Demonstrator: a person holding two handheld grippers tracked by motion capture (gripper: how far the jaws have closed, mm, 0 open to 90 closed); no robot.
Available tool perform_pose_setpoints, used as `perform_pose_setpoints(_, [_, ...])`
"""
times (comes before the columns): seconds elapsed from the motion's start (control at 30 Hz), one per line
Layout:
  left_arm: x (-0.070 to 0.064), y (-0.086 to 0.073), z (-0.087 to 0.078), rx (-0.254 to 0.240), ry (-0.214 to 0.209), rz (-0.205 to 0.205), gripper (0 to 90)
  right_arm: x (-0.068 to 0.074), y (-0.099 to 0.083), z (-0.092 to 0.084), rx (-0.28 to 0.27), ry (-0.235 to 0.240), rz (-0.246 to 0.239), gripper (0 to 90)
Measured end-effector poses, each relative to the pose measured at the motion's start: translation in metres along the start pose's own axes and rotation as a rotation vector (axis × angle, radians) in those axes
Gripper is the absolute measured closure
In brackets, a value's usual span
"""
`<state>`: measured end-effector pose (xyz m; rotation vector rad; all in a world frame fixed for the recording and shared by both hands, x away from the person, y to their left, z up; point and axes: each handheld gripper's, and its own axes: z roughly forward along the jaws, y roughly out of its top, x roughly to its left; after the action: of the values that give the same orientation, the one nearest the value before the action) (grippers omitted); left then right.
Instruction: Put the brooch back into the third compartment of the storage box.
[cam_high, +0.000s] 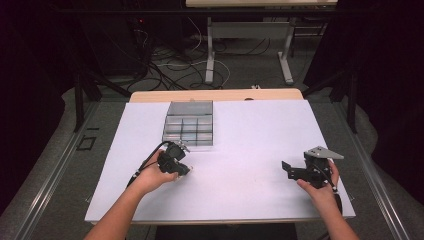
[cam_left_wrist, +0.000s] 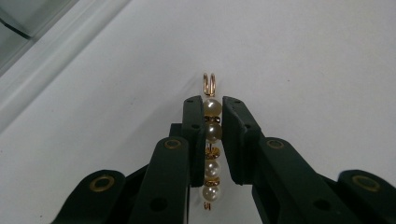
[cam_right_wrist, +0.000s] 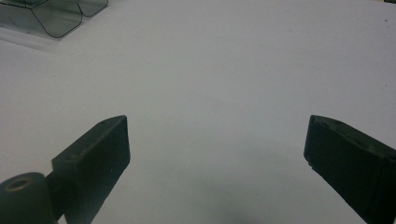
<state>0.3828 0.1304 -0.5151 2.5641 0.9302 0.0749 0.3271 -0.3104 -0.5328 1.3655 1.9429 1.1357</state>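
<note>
In the left gripper view a gold pin strung with several pearl beads (cam_left_wrist: 212, 135) sits between the two black jaws, its looped gold end sticking out past the tips. My left gripper (cam_left_wrist: 214, 106) is shut on it, low over the white sheet. In the high view the left gripper (cam_high: 184, 167) is held just in front of the clear compartment box (cam_high: 189, 127). My right gripper (cam_high: 287, 169) rests at the right side of the sheet, and its jaws stand wide open over bare white surface (cam_right_wrist: 217, 140) with nothing between them.
A white sheet (cam_high: 240, 150) covers the wooden table. The clear box with several compartments (cam_right_wrist: 51, 16) stands at the back left of the sheet. Beyond the table's far edge lie cables and a metal table frame (cam_high: 247, 45) on the floor.
</note>
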Motion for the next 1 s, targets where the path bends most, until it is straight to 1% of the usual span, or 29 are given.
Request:
perform_pose_setpoints(0.1, [0.000,0.001,-0.001,0.012,-0.006,-0.003,80.3,0.000,0.000,0.000,0.000,0.000,-0.001,6.7])
perform_pose_setpoints(0.2, [-0.001,0.001,-0.001,0.007,-0.005,-0.005,80.3,0.000,0.000,0.000,0.000,0.000,-0.001,6.7])
perform_pose_setpoints(0.23, [-0.001,0.001,-0.002,0.006,-0.002,0.004,80.3,0.000,0.000,0.000,0.000,0.000,-0.001,6.7])
perform_pose_setpoints(0.5, [-0.003,0.002,-0.006,-0.050,0.009,0.005,80.3,0.000,0.000,0.000,0.000,0.000,-0.001,6.7])
perform_pose_setpoints(0.6, [-0.004,0.003,-0.009,-0.071,0.017,-0.001,80.3,0.000,0.000,0.000,-0.001,0.001,0.000,6.7])
perform_pose_setpoints(0.9, [-0.003,0.009,-0.016,-0.139,0.008,-0.013,80.3,0.000,0.000,0.000,0.000,0.002,0.005,6.7])
perform_pose_setpoints(1.0, [-0.003,0.011,-0.019,-0.161,0.018,-0.010,80.3,0.000,0.000,0.000,-0.002,0.005,0.014,6.7])
